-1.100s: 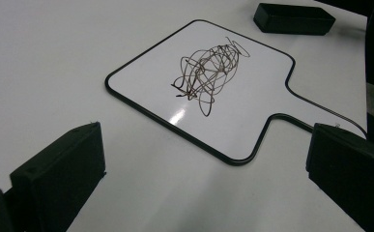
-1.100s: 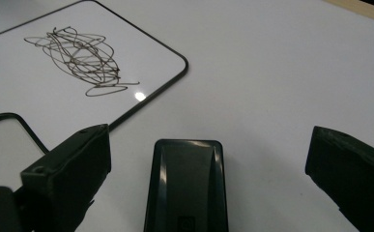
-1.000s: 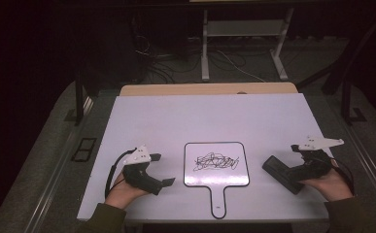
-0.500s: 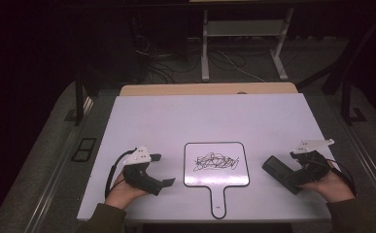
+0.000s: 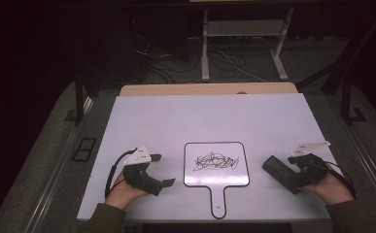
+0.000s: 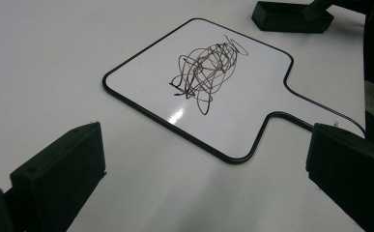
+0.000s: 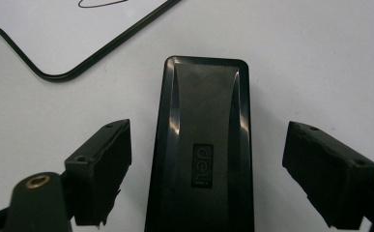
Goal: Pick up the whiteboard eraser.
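Sitting near the front edge of the white table (image 5: 205,116) is one paddle-shaped whiteboard (image 5: 216,165), scribble (image 6: 205,72) at its centre, its handle pointing at the person, and bare tabletop stretches wide behind it. One black eraser (image 7: 201,145) lies just right of the board. The right gripper (image 7: 206,169) straddles that eraser, jaws wide apart with a gap on each side, gripping nothing. Left gripper (image 6: 199,188), one hand (image 5: 122,191) low on the table, gapes open and empty, aimed at the board.
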